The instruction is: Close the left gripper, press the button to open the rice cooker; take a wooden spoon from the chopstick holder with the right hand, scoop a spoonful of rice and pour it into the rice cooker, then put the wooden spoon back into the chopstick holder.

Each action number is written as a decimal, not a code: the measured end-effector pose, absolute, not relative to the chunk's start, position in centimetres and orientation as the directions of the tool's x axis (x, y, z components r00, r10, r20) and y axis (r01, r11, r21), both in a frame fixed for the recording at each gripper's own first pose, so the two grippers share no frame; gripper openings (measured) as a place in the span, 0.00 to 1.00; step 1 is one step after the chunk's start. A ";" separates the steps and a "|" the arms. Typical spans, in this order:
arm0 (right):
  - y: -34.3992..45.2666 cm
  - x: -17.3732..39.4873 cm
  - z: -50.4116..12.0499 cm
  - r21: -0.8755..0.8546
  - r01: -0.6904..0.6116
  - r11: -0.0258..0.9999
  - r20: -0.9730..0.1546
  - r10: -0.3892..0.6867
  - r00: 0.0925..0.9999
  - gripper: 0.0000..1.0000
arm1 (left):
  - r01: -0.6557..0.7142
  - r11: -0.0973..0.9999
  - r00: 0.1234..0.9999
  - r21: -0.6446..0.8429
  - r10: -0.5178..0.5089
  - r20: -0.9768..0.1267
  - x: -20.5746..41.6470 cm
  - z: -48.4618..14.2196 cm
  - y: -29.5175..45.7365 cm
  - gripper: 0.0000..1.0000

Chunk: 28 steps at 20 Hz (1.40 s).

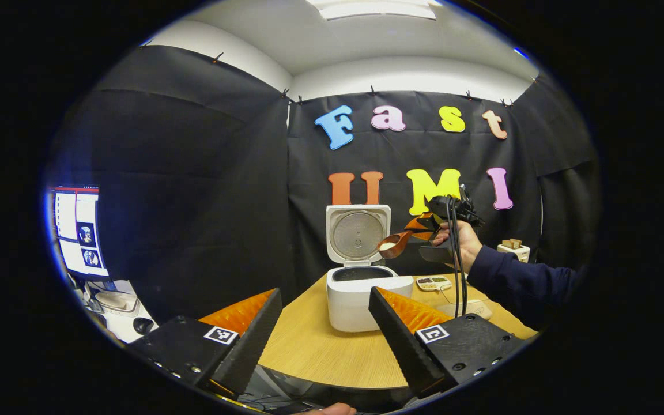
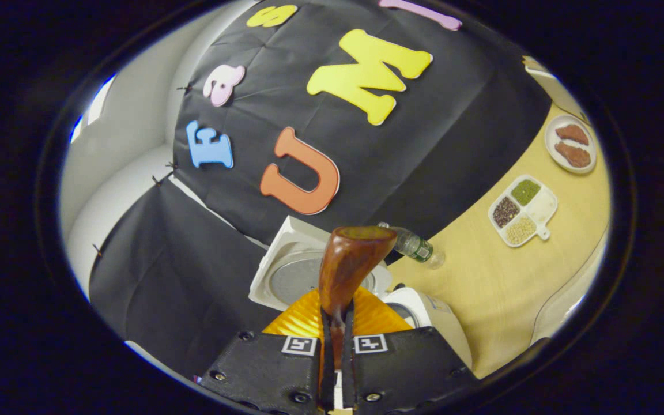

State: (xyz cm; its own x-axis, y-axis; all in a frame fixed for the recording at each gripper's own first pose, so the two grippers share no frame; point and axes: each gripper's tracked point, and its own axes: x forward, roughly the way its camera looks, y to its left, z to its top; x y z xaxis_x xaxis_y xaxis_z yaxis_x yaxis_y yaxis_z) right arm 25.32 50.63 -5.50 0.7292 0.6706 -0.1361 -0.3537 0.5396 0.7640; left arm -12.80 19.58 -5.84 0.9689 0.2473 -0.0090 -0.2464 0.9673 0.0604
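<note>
A round wooden table (image 1: pixel 320 346) carries a white rice cooker (image 1: pixel 361 300) with its lid (image 1: pixel 358 233) standing open. At the cooker's two o'clock, the right gripper (image 1: pixel 421 226) has its jaws clamped on a wooden spoon (image 1: pixel 394 245) loaded with rice, the bowl just beside the raised lid. The left gripper (image 1: pixel 325 323) hangs at six o'clock, jaws wide apart, holding nothing. A divided grain tray (image 2: pixel 521 210) lies well apart, near a plate (image 2: pixel 571 144).

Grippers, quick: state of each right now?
Left gripper: open, holding nothing.
Right gripper: closed on the wooden spoon, rice in its bowl.
</note>
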 end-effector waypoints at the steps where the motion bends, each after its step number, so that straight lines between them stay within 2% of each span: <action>1: 51.4 25.7 -5.8 0.729 -0.375 0.573 -0.149 0.667 0.730 0.10 | -0.251 0.966 0.968 0.060 0.252 -0.012 -12.7 -6.1 19.8 0.97; 5: 52.7 26.8 -8.2 0.563 -0.424 0.709 -0.223 0.625 0.748 0.11 | -0.264 0.963 0.964 0.049 0.265 -0.035 -12.3 -7.2 20.7 0.97; 12: 55.1 27.5 -8.8 0.283 -0.511 0.812 -0.247 0.576 0.779 0.11 | -0.276 0.960 0.959 0.053 0.279 -0.050 -12.2 -7.7 20.8 0.97; 18: 58.6 25.4 -6.9 -0.070 -0.600 0.797 -0.142 0.587 0.797 0.11 | -0.273 0.960 0.960 0.067 0.276 -0.049 -12.4 -7.7 20.5 0.97; 22: 60.2 23.8 -6.5 -0.315 -0.579 0.752 -0.076 0.589 0.805 0.10 | -0.275 0.960 0.959 0.054 0.277 -0.052 -12.4 -8.1 20.8 0.96; 28: 60.1 22.7 -5.7 -0.425 -0.518 0.742 -0.001 0.572 0.820 0.10 | -0.283 0.958 0.956 0.042 0.285 -0.065 -12.5 -8.6 20.7 0.97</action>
